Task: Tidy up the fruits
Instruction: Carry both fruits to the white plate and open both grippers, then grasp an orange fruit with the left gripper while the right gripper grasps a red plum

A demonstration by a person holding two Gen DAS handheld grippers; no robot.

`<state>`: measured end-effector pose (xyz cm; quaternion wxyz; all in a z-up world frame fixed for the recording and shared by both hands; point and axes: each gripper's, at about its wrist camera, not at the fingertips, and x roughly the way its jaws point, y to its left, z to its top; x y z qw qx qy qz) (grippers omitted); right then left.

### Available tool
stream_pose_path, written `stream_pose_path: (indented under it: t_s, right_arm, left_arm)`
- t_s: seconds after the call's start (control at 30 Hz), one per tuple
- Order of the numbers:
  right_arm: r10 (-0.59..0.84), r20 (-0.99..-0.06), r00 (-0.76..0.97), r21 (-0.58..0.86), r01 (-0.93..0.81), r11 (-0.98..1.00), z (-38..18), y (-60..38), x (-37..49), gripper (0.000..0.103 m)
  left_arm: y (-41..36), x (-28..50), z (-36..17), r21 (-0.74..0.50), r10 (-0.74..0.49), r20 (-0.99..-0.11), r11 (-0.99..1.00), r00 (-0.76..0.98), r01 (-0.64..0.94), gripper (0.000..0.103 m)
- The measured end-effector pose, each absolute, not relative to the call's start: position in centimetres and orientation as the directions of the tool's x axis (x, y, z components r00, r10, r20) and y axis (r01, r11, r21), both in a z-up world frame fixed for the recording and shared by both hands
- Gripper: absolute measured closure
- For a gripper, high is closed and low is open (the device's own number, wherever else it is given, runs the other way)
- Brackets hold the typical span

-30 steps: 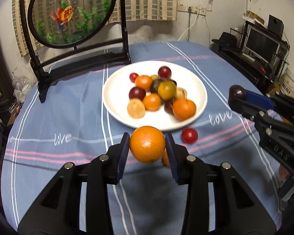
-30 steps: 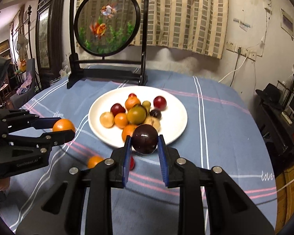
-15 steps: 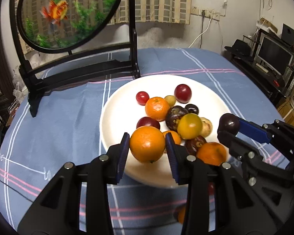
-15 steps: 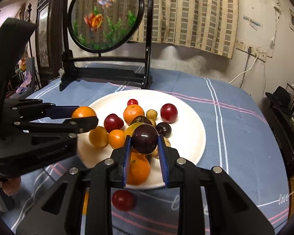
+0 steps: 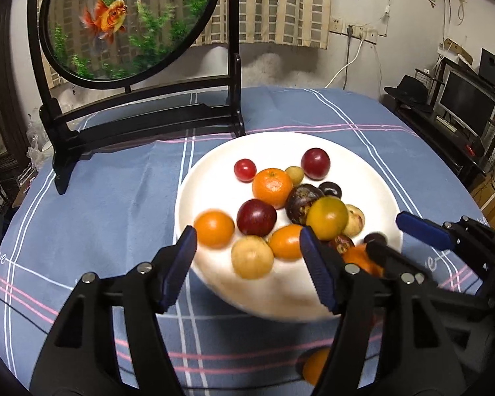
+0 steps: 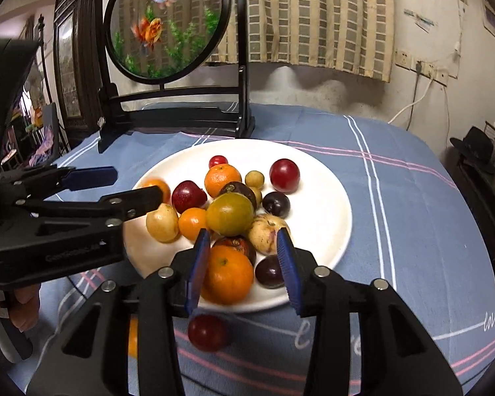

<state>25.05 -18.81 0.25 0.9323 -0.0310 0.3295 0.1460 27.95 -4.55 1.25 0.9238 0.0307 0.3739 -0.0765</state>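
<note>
In the left wrist view we see the white plate (image 5: 214,178) of fruits (image 5: 326,217) on a blue striped tablecloth (image 5: 115,198), before a goldfish screen (image 5: 125,23). Both the left gripper (image 5: 247,260) and the right gripper (image 6: 244,264) stand spread and empty above the plate's near edge.

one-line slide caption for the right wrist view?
Open right claw above white plate of mixed fruit; a red plum lies on the tablecloth.

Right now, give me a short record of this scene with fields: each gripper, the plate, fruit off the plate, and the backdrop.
left gripper: jaws open, empty, over the near edge of the plate
right gripper: jaws open, empty, over the plate's near side
white plate: holds a pile of mixed fruit
orange: on the plate, blurred, by the left gripper
dark plum: on the plate, by the right gripper
off the plate: red plum on the blue cloth
backdrop: round goldfish screen
</note>
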Motion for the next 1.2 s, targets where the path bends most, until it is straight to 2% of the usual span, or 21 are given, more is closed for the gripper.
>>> stream_pose_path:
  t_s: [0.33, 0.73, 0.8, 0.83, 0.87, 1.2]
  right_arm:
    - [0.243, -0.627, 0.740, 0.100, -0.233, 0.967, 0.9, -22.3, 20.6, 0.059]
    - [0.256, -0.639, 0.725, 0.127, -0.229, 0.965, -0.4, -23.5, 16.6, 0.058]
    - [0.259, -0.642, 0.721, 0.129, -0.231, 0.964, -0.5, -23.5, 16.4, 0.058]
    - [0.258, -0.646, 0.718, 0.124, -0.234, 0.964, -0.7, -23.4, 16.4, 0.058]
    - [0.259, -0.651, 0.714, 0.121, -0.239, 0.964, -0.8, -23.2, 16.5, 0.058]
    - [0.276, -0.725, 0.631, 0.059, -0.343, 0.937, -3.1, -18.8, 18.7, 0.058]
  left_arm:
    - [-4.9, 22.0, 1.1, -0.007, -0.159, -0.714, 0.975, 0.682, 0.221, 0.036]
    - [-7.7, 18.2, -2.9, -0.049, -0.216, -0.782, 0.956, 0.585, 0.288, 0.036]
    - [-8.1, 18.5, -3.3, -0.054, -0.220, -0.789, 0.955, 0.574, 0.291, 0.040]
    - [-8.3, 18.7, -3.6, -0.055, -0.224, -0.793, 0.952, 0.566, 0.300, 0.057]
    - [-8.5, 19.0, -3.9, -0.046, -0.217, -0.800, 0.952, 0.559, 0.303, 0.063]
    - [-5.9, 18.7, -3.4, -0.006, -0.168, -0.793, 0.963, 0.586, 0.268, 0.065]
